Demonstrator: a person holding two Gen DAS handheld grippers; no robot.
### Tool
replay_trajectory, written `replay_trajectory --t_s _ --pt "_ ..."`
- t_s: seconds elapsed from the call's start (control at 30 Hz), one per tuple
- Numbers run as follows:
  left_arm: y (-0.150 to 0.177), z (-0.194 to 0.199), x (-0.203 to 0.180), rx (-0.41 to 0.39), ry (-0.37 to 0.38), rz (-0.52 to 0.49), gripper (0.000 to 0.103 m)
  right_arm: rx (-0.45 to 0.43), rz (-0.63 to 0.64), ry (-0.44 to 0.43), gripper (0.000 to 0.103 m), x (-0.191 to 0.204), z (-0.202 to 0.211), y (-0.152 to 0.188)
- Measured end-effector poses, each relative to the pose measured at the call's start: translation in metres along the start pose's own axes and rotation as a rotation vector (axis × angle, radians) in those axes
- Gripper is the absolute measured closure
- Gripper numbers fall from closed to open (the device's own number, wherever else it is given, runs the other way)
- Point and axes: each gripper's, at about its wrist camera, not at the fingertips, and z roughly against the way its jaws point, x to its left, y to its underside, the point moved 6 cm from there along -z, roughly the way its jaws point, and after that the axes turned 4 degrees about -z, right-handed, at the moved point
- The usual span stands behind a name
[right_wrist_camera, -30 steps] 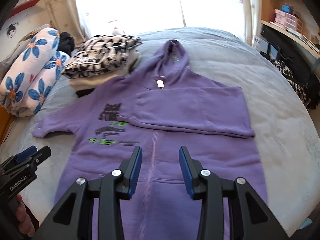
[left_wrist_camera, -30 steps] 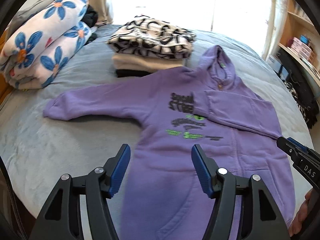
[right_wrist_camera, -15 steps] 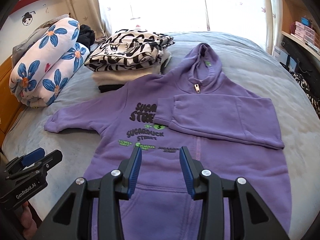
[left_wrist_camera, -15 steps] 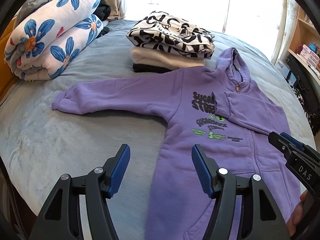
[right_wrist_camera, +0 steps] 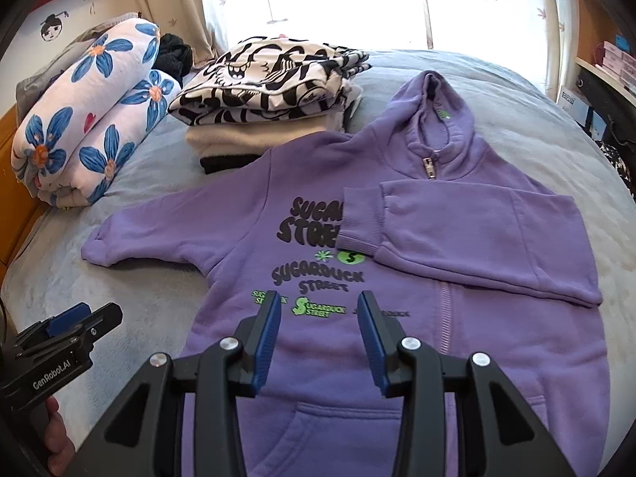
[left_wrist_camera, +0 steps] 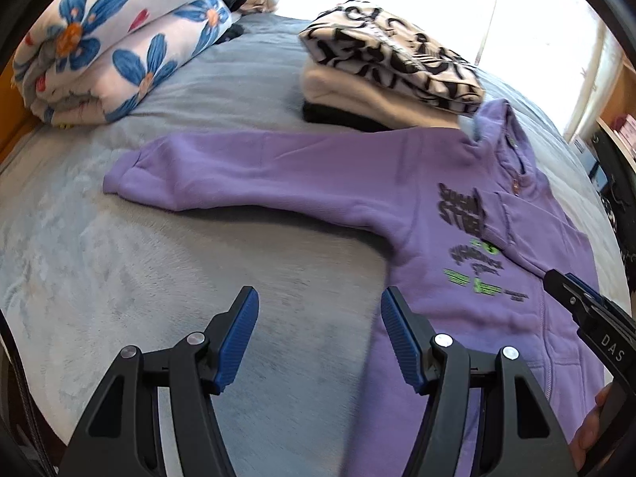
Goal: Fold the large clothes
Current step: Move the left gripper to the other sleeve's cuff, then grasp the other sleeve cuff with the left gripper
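Note:
A purple zip hoodie (right_wrist_camera: pixel 457 342) with black and green print lies face up on the grey bed; it also shows in the left wrist view (left_wrist_camera: pixel 469 262). Its right sleeve (right_wrist_camera: pixel 457 234) is folded across the chest. Its left sleeve (left_wrist_camera: pixel 254 171) lies stretched out flat to the left. My left gripper (left_wrist_camera: pixel 319 314) is open and empty above the bare bed, just left of the hoodie's body. My right gripper (right_wrist_camera: pixel 319 310) is open and empty above the hoodie's lower front.
A stack of folded clothes (right_wrist_camera: pixel 274 99) with a black-and-white top piece sits behind the hoodie. A rolled floral blanket (right_wrist_camera: pixel 87 119) lies at the back left. Shelves (right_wrist_camera: pixel 608 63) stand to the right of the bed (left_wrist_camera: pixel 119 278).
Both grippers have moved left. The left one went from above the hoodie's body to above the bed beside it. The hoodie has not moved.

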Motion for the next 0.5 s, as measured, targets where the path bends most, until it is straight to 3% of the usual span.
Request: replay_trajectory --t_s 0.23,0.5 --pt "-0.003 -0.033 0.043 0.026 0.091 0.131 0.040 0.030 0.020 0.004 0.063 0.020 -0.031 0.001" --pt "-0.009 -0.085 0.118 0.055 0.211 0.391 0.040 0.067 0.040 0.010 0.063 0.033 -0.060 0.005"
